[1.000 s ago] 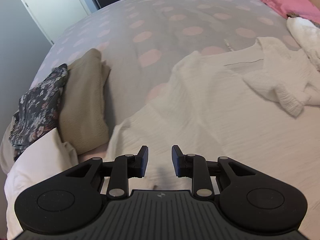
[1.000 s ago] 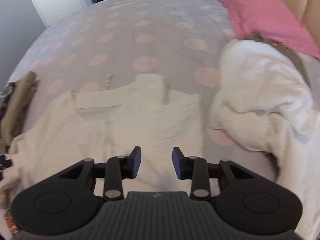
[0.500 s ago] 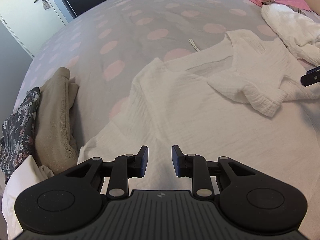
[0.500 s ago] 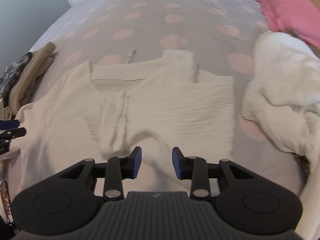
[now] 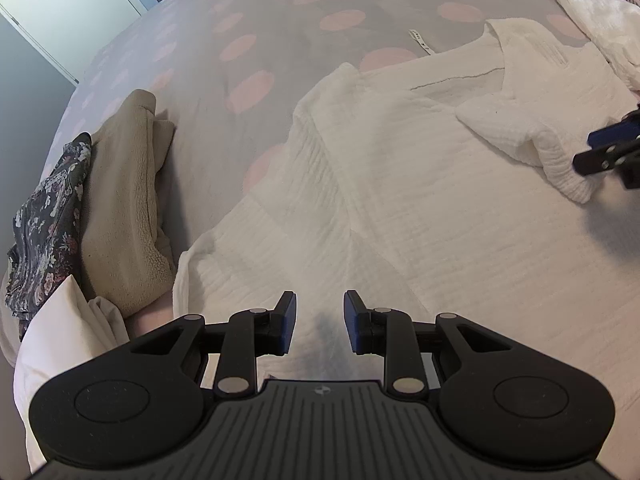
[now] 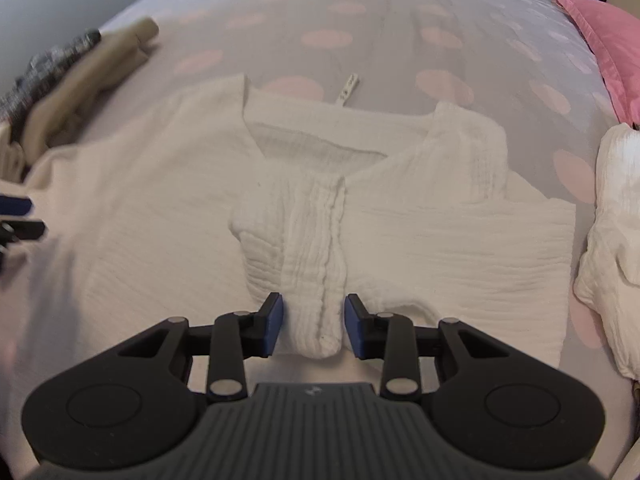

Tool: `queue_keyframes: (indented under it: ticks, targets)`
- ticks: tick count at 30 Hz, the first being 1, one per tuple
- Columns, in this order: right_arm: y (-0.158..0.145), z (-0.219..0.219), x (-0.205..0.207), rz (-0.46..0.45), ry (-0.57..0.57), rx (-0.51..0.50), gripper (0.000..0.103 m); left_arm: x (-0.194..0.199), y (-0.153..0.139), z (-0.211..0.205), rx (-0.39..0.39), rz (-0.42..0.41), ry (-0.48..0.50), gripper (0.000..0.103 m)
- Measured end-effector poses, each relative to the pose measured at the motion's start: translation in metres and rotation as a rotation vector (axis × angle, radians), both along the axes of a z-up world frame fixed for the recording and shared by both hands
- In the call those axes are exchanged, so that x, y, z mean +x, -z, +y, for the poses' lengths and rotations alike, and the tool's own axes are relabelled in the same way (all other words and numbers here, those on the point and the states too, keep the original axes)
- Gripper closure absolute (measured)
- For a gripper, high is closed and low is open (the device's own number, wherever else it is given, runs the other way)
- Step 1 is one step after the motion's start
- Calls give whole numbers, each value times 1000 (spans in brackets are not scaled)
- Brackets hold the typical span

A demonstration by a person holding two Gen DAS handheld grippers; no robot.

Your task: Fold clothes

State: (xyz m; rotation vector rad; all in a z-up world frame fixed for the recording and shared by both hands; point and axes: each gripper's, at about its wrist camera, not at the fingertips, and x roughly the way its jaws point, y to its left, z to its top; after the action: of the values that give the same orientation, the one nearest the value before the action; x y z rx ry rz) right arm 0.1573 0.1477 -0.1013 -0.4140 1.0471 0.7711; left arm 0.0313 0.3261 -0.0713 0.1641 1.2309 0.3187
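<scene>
A white crinkled shirt lies spread, neckline away from me, on the grey bedspread with pink dots. One sleeve is folded in over the chest. Its cuff end lies between the jaws of my right gripper, which are closing; a thin gap still shows beside each pad. My left gripper stands open just above the shirt's lower left part, nothing between its fingers. Each gripper shows at the edge of the other's view: the right gripper by the cuff, the left gripper at the shirt's side.
A folded beige garment and a dark floral one are stacked left of the shirt, with white fabric below them. A crumpled white pile lies to the right, a pink pillow beyond. A small label strip lies above the neckline.
My right gripper has come down and in over the shirt until the folded sleeve's cuff sits between its jaws. The left gripper has sunk slightly toward the shirt's lower edge.
</scene>
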Motion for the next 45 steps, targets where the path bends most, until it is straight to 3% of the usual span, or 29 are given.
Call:
queue_keyframes:
  ticks: [4, 8, 10, 12, 14, 19, 26, 29, 33, 37, 40, 42, 43, 45]
  targets:
    - [-10, 0, 3, 31, 9, 35, 97, 1, -2, 3, -6, -7, -5, 79]
    - [-33, -13, 12, 236, 65, 249, 98, 2, -1, 6, -23, -21, -18, 79]
    - [-39, -15, 12, 298, 58, 305, 97, 3, -2, 6, -50, -40, -18, 79]
    - [-41, -14, 11, 326, 48, 318, 86, 4, -3, 6, -77, -58, -17, 79]
    - [-41, -15, 10, 352, 47, 322, 62, 4, -5, 3, -101, -84, -5, 79]
    - [-53, -28, 15, 297, 86, 328, 63, 5, -9, -16, -127, -152, 62, 79]
    - [-55, -67, 52, 189, 307, 247, 63, 11, -13, -76, -155, -211, 289, 63]
    - [-53, -89, 66, 174, 399, 221, 63, 22, -10, -93, -157, -217, 312, 61]
    - [-50, -112, 80, 163, 489, 202, 63, 43, 6, -110, -115, -219, 320, 59]
    - [-49, -129, 92, 120, 546, 177, 63, 65, 32, -121, -112, -163, 318, 59]
    - [-47, -139, 99, 74, 561, 148, 63, 70, 46, -121, -26, -137, 282, 59]
    - [-44, -145, 104, 63, 570, 142, 63, 72, 49, -109, 7, -106, 215, 68]
    - [-42, -147, 107, 63, 576, 138, 63, 73, 49, -102, 8, -93, 174, 82]
    - [-38, -150, 113, 72, 600, 132, 63, 72, 48, -80, -25, -75, 66, 87]
